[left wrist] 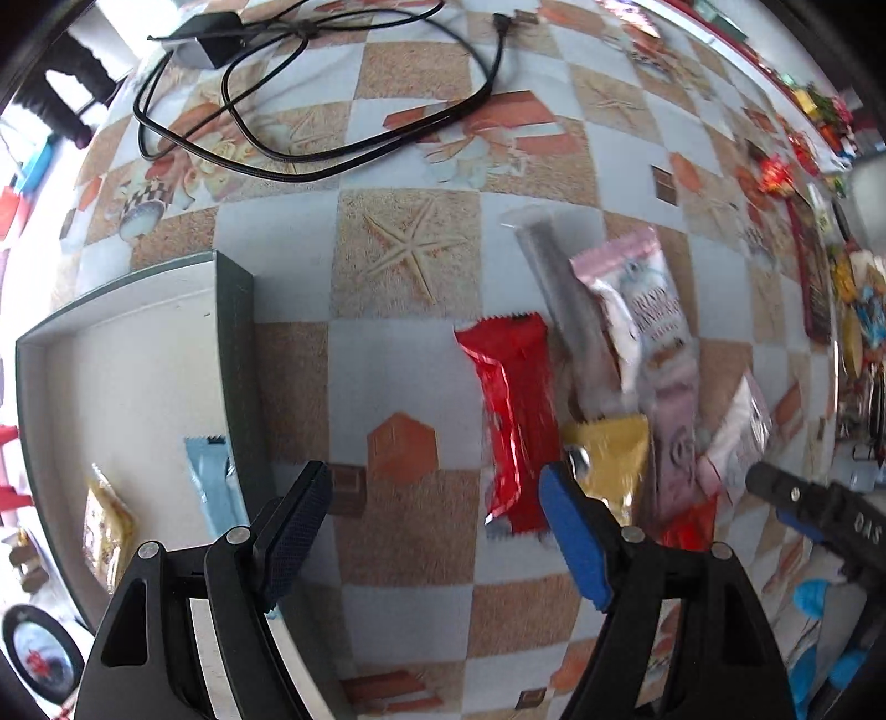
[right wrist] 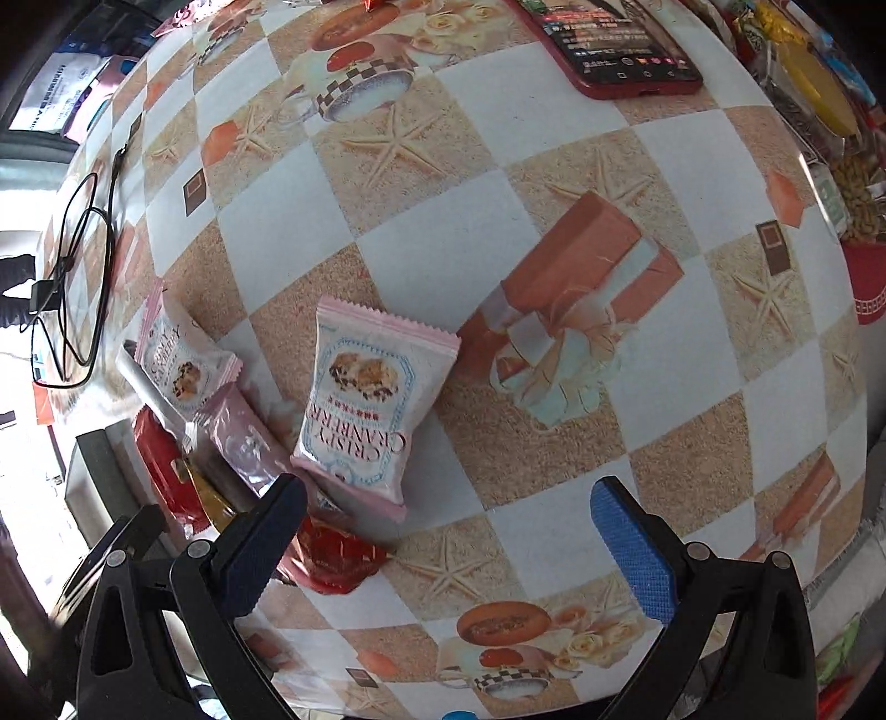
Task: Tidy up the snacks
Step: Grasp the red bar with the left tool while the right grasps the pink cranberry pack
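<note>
I look down on a table (left wrist: 387, 111) covered in a checked cloth printed with starfish and cups. At the left in the left wrist view sits a shallow box (left wrist: 232, 332) with dark walls and a pale floor; a light-blue bar (left wrist: 213, 487) and a yellow pack (left wrist: 108, 531) lie inside it. A black cable (left wrist: 310, 171) loops across the far side of the table, joined to an adapter (left wrist: 207, 39). A red-cased phone (right wrist: 614, 44) lies face up at the top of the right wrist view. The snacks lie in a loose heap just right of the box: a long red bar (left wrist: 515, 421), a grey stick (left wrist: 559, 299), a pink cranberry pack (left wrist: 642, 310) across the stick, a gold pack (left wrist: 614, 465) and a mauve wrapper (left wrist: 675, 448), overlapping one another. A second cranberry pack (right wrist: 365, 404) lies flat, a little apart from the heap, with a red pouch (right wrist: 332, 559) near its lower end. My left gripper (left wrist: 443, 531) hangs over bare cloth between box and heap, its fingers spread wide with nothing between them. My right gripper (right wrist: 454, 548) stands equally wide and empty, its dark finger (right wrist: 260, 548) over the red pouch; whether they touch I cannot tell.
</note>
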`<state>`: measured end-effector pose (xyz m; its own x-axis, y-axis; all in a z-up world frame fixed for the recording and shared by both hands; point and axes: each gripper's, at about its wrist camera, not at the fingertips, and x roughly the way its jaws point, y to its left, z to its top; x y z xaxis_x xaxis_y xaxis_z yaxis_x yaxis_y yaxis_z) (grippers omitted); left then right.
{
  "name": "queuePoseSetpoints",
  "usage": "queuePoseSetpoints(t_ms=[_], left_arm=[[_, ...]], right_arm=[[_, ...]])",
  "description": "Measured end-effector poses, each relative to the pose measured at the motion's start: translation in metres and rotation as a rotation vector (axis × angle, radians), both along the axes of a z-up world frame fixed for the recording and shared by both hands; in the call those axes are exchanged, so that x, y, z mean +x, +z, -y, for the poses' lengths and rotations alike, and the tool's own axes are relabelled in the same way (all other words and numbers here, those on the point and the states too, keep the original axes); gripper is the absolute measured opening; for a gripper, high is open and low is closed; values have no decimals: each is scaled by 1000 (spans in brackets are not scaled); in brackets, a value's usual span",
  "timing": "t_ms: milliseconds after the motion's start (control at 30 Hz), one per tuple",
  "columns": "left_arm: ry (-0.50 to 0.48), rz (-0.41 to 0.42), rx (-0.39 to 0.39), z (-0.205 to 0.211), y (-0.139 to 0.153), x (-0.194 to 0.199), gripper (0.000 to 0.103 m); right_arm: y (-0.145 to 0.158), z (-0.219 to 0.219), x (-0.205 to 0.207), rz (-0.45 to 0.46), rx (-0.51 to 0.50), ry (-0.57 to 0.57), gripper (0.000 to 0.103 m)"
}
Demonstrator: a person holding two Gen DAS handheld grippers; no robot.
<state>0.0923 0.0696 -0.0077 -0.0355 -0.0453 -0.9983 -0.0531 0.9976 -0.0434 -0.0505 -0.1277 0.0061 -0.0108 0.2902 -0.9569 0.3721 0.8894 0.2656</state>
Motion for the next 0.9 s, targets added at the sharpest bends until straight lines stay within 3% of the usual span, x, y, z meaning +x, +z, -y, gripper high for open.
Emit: queuePoseSetpoints(t_ms=[200,367,667,900], left_arm=[[25,-1,-1,6,-13,9,81],[13,9,38,17,-15,15,81],[-5,-15,60,22,-33,22,81],[-75,19,98,40,-40,31,93]], right_arm=[[-1,3,20,-7,0,-23,103],[-9,-18,43,-16,-13,5,103],[-20,-50,65,-31,-137,114,103],[-21,-76,75,-41,-160,157,103]])
